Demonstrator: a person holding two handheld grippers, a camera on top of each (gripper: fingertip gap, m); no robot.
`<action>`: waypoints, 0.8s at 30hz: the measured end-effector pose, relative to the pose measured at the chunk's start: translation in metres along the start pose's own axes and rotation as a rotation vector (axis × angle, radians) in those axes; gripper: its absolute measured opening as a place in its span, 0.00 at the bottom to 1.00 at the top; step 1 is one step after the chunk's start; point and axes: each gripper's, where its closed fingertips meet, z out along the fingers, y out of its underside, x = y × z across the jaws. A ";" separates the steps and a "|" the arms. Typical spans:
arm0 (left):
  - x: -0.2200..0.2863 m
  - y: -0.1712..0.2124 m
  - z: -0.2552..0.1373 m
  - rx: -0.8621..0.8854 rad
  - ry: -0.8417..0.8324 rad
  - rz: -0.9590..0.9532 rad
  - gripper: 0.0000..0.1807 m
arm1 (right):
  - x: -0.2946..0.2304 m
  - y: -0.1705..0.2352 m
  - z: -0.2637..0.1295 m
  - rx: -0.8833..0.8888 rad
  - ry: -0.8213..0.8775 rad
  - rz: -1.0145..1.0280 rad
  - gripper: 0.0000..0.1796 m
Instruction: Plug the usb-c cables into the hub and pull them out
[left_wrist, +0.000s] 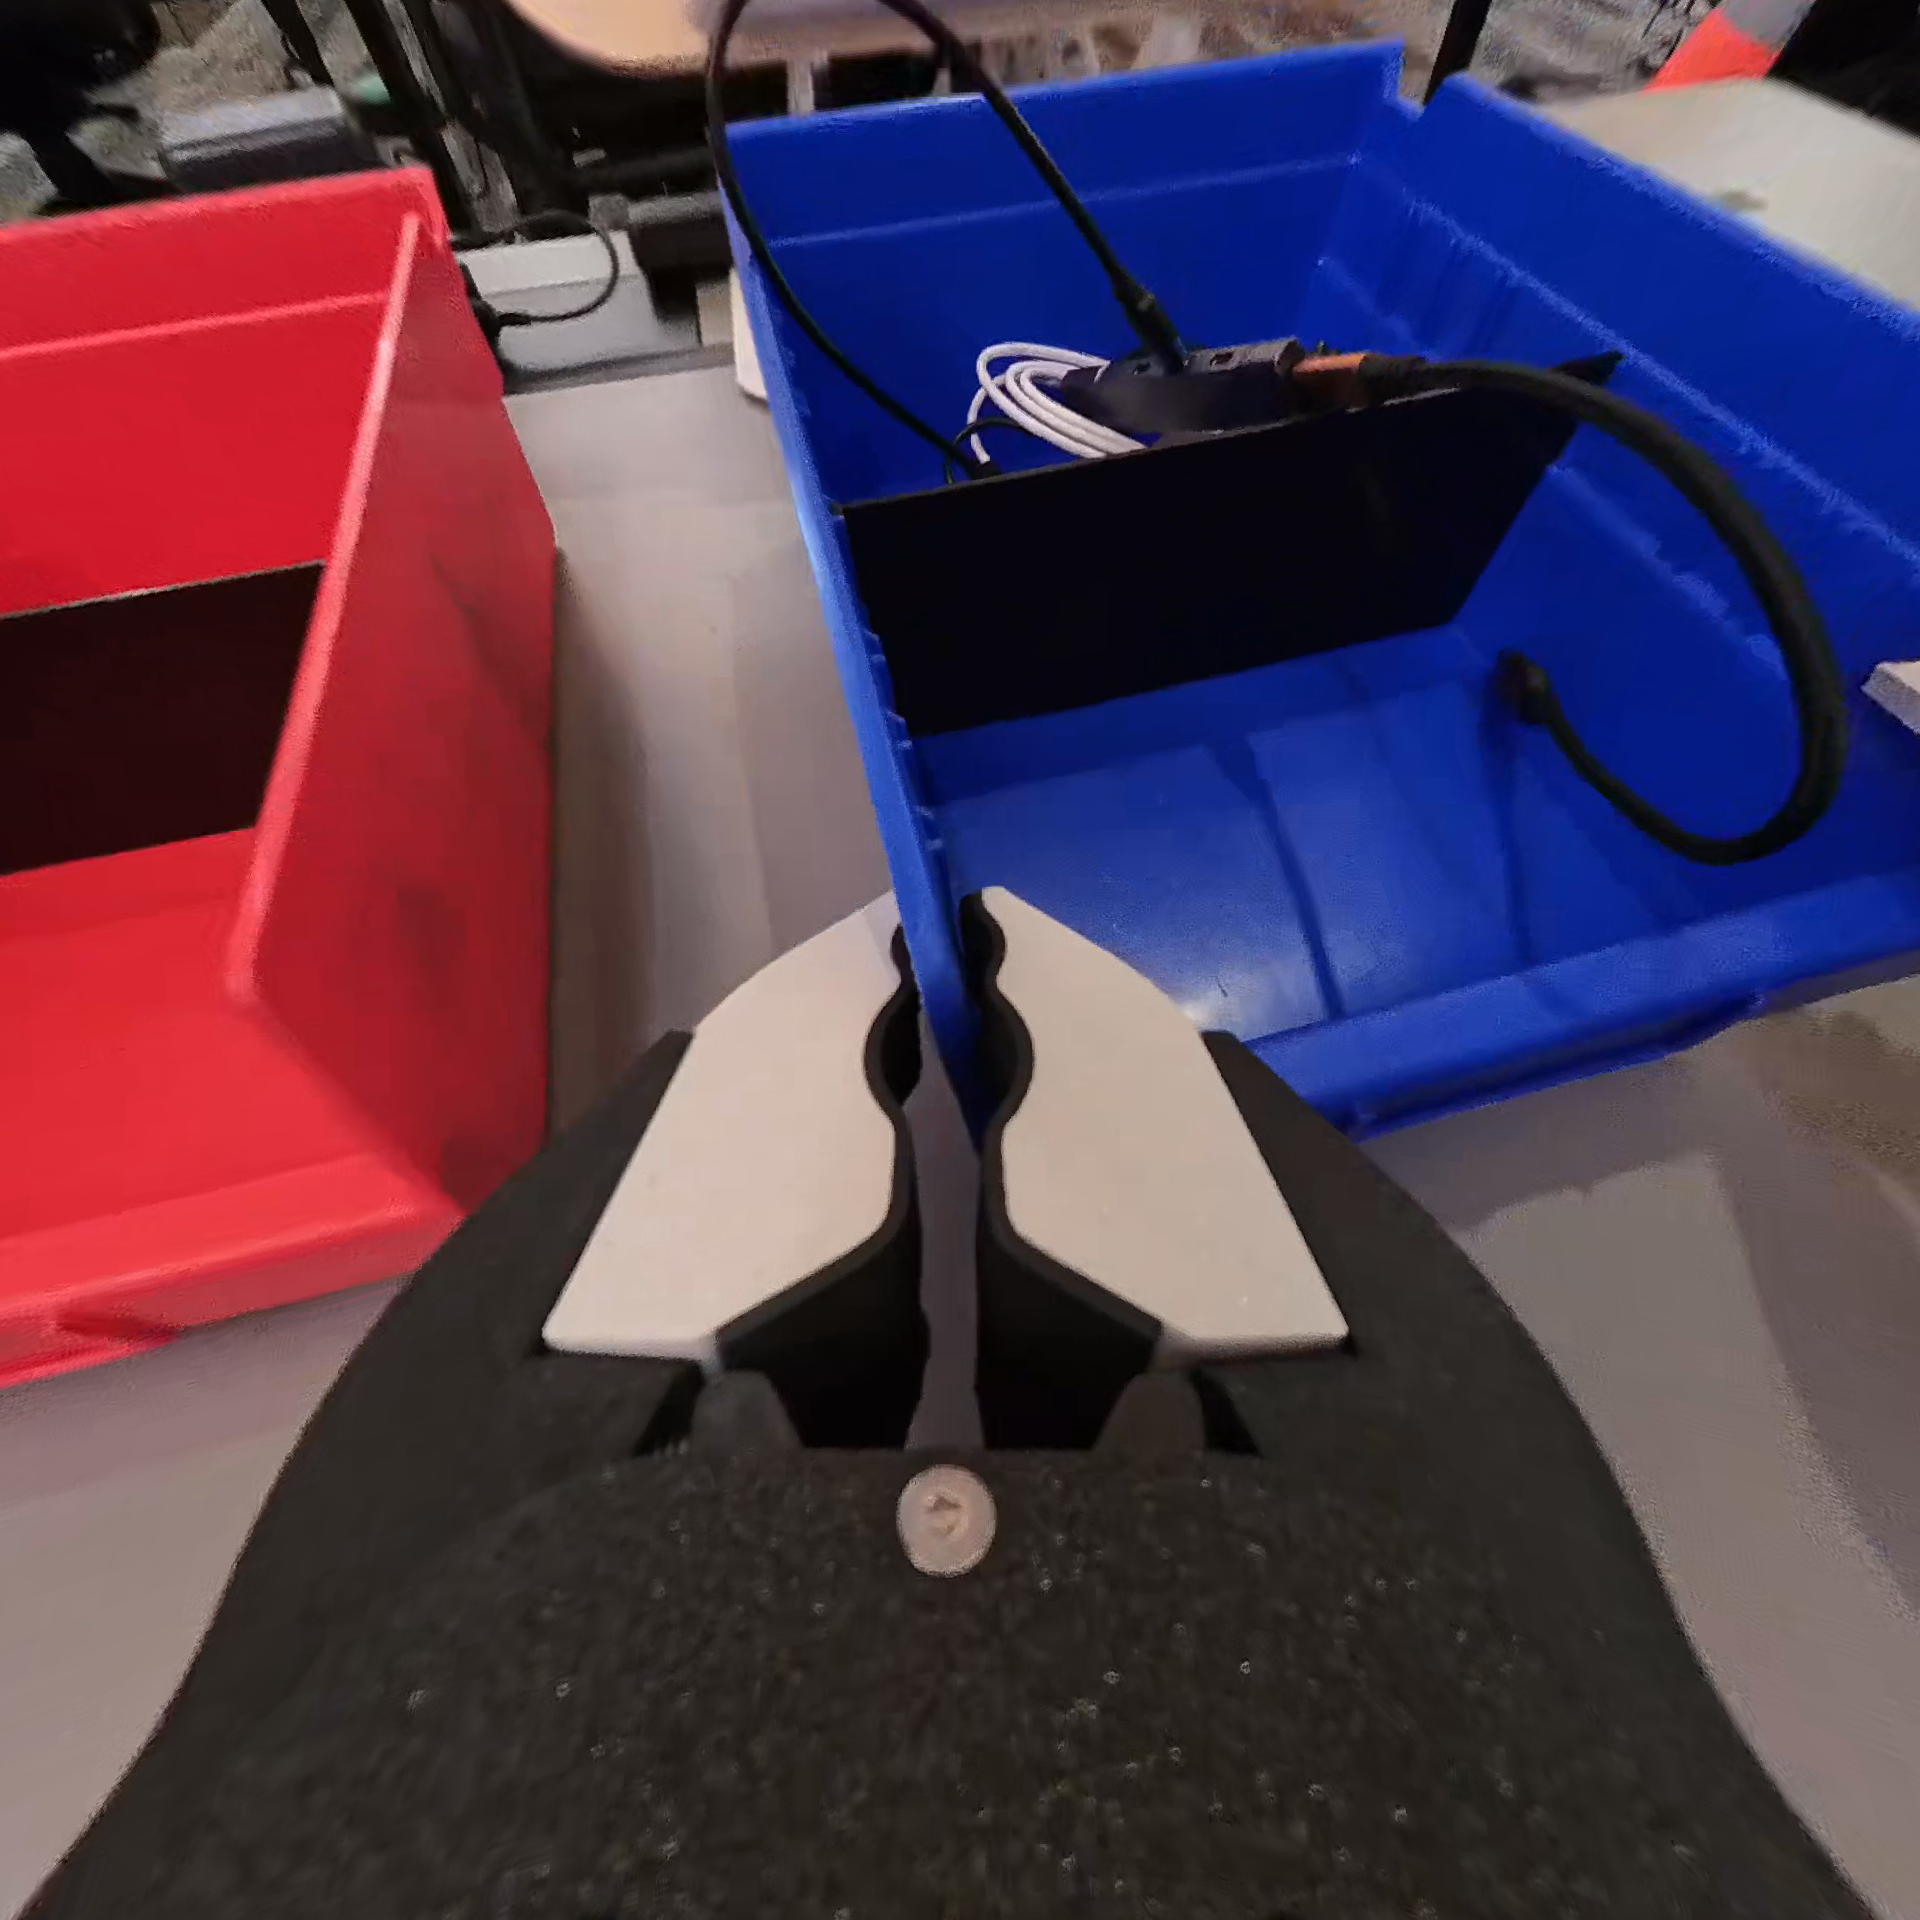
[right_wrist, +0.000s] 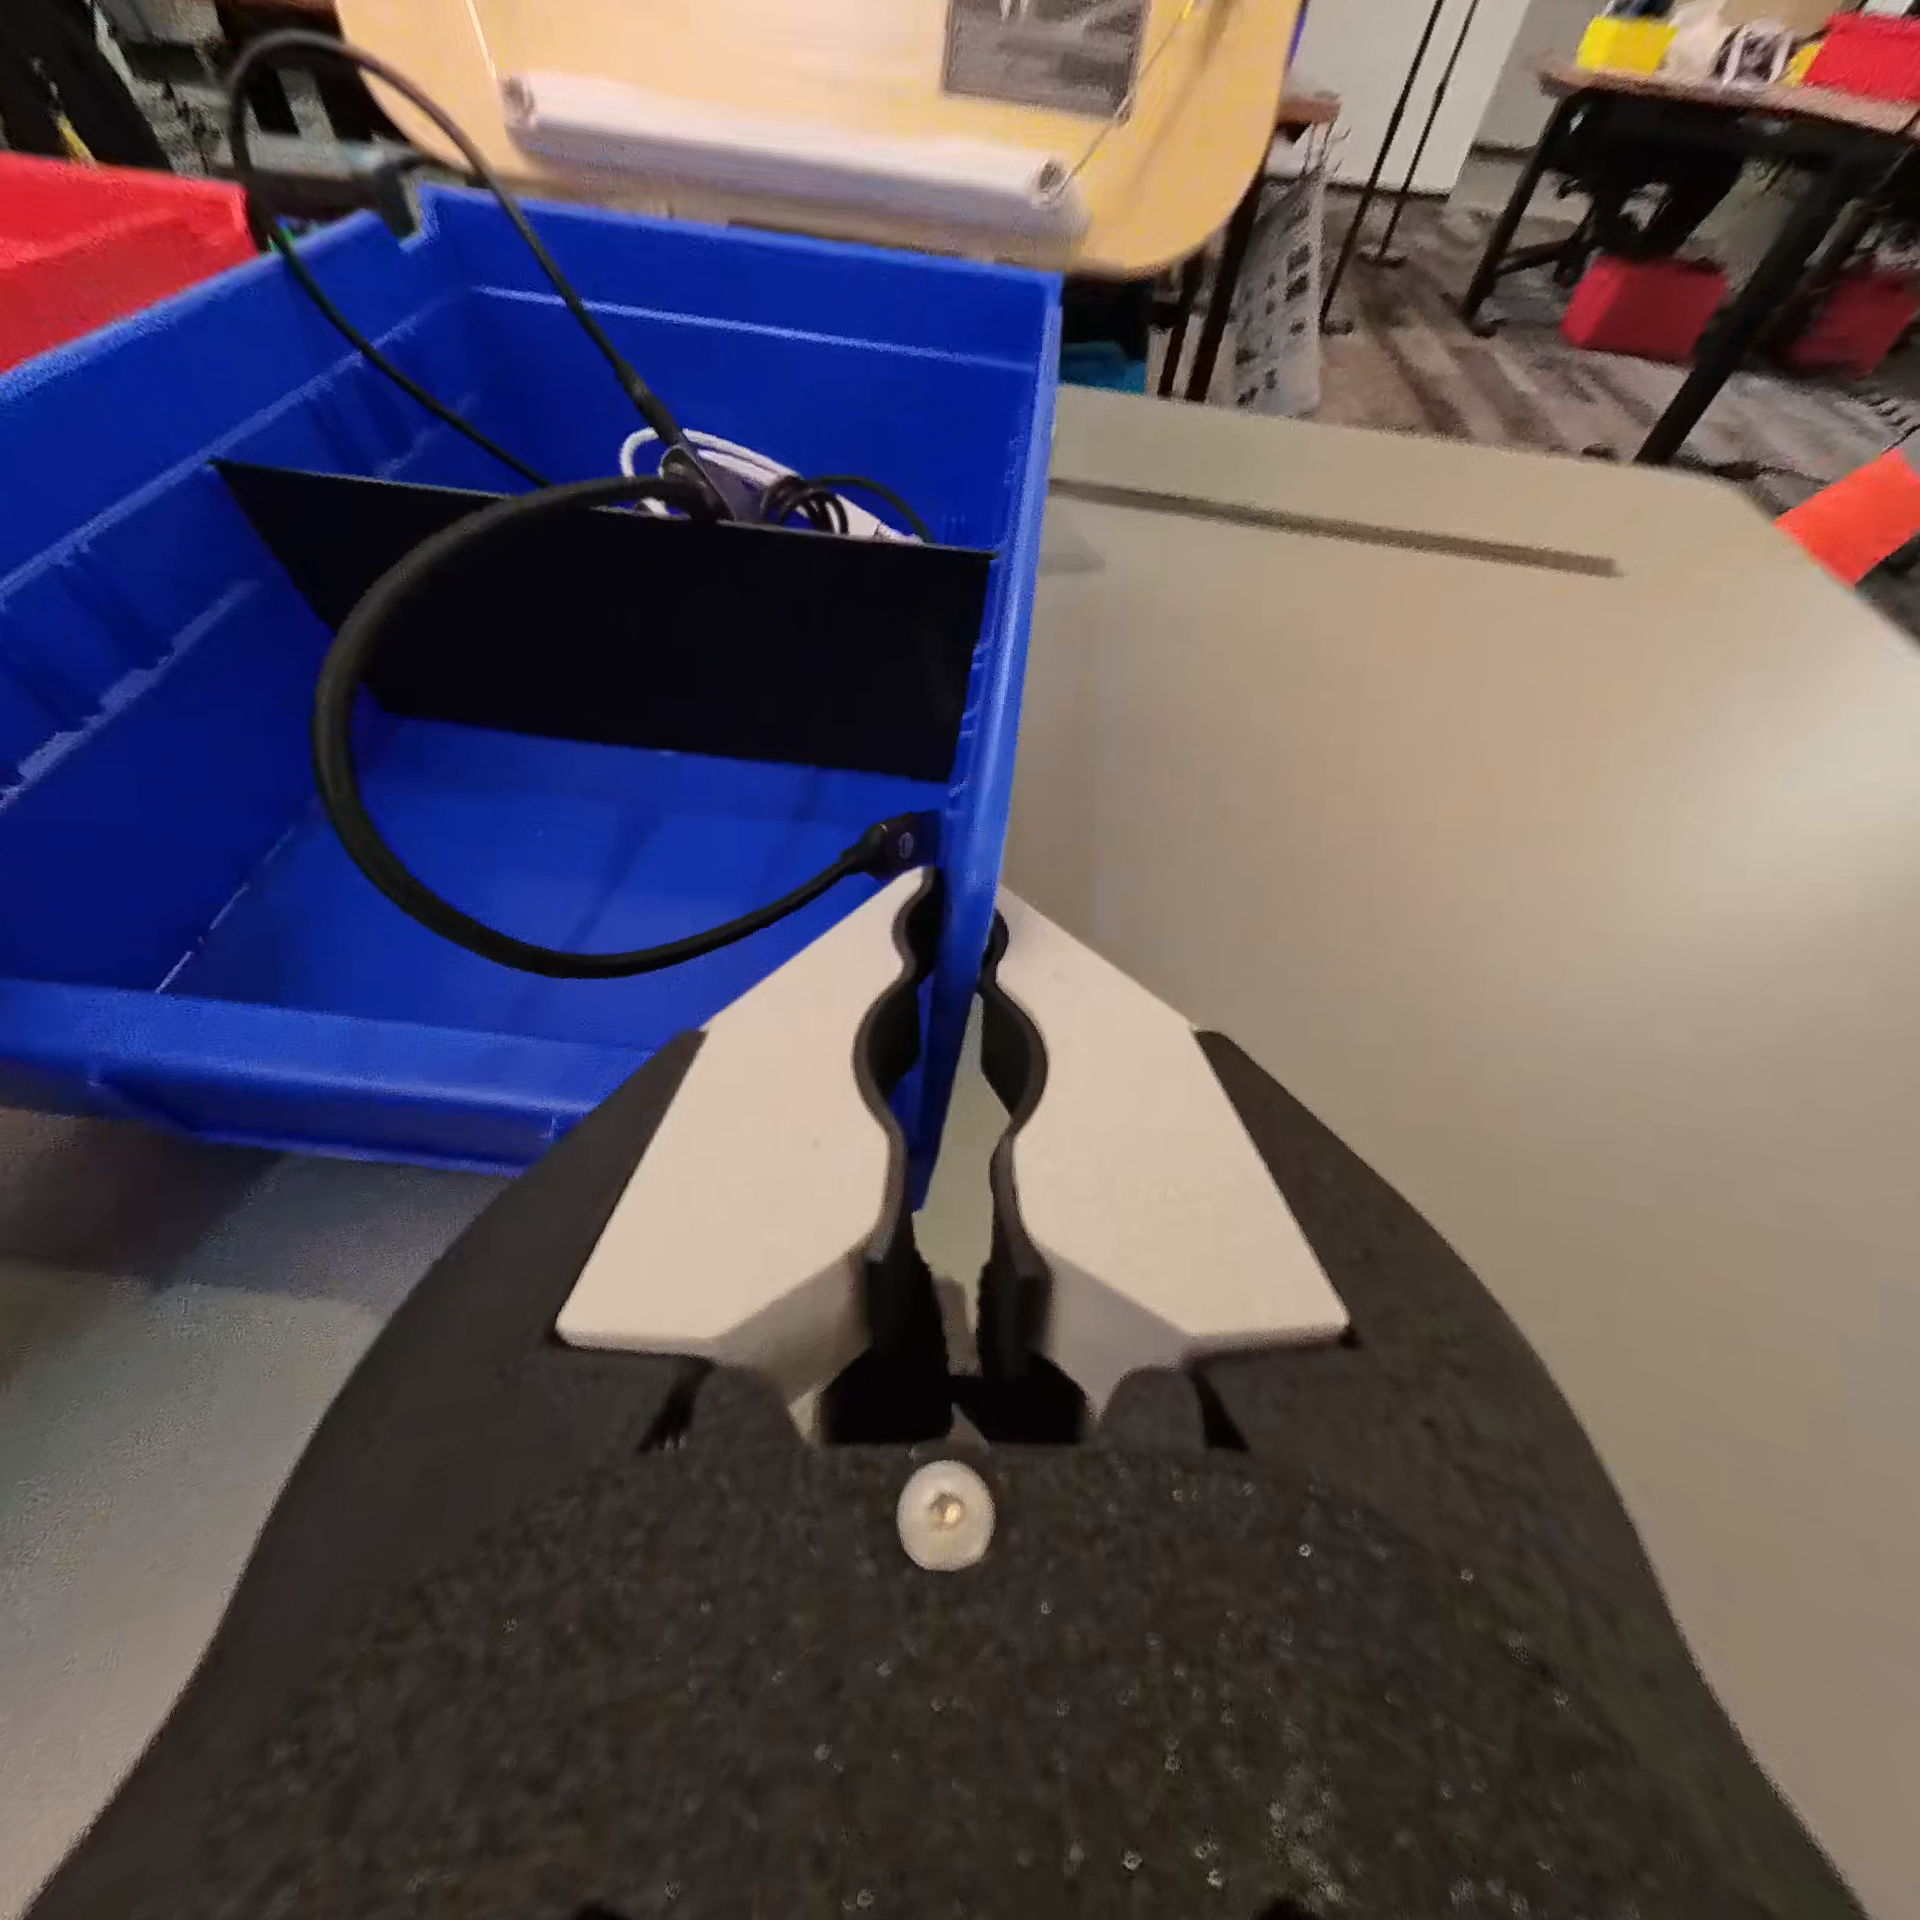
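Both grippers (left_wrist: 940, 920) (right_wrist: 961, 894) clamp blue bin (left_wrist: 1621, 997) walls; hub (left_wrist: 1195, 390) beyond divider (left_wrist: 1174, 582).

Hub (left_wrist: 1195, 390) sits behind black divider (left_wrist: 1174, 582), lower part hidden; ports too small to tell. White cable coil (left_wrist: 1039, 410) partly hidden by hub. Red bin (left_wrist: 343, 727) cut off at left edge. Thin black cable (left_wrist: 748, 208) runs out the top edge. Background clutter blurred.

Soft, warm indoor light; wide-angle warping, blurred edges, faint glare.
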 end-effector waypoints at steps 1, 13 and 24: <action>-0.001 0.001 0.003 -0.003 0.015 0.005 0.04 | -0.003 0.006 0.005 -0.027 -0.008 0.009 0.02; -0.179 -0.018 -0.096 0.122 -0.118 -0.117 0.31 | -0.021 -0.033 -0.084 0.180 -0.158 -0.016 0.15; -0.277 0.027 -0.048 0.003 -0.050 -0.239 0.32 | -0.206 -0.016 -0.084 0.069 -0.589 -0.038 0.21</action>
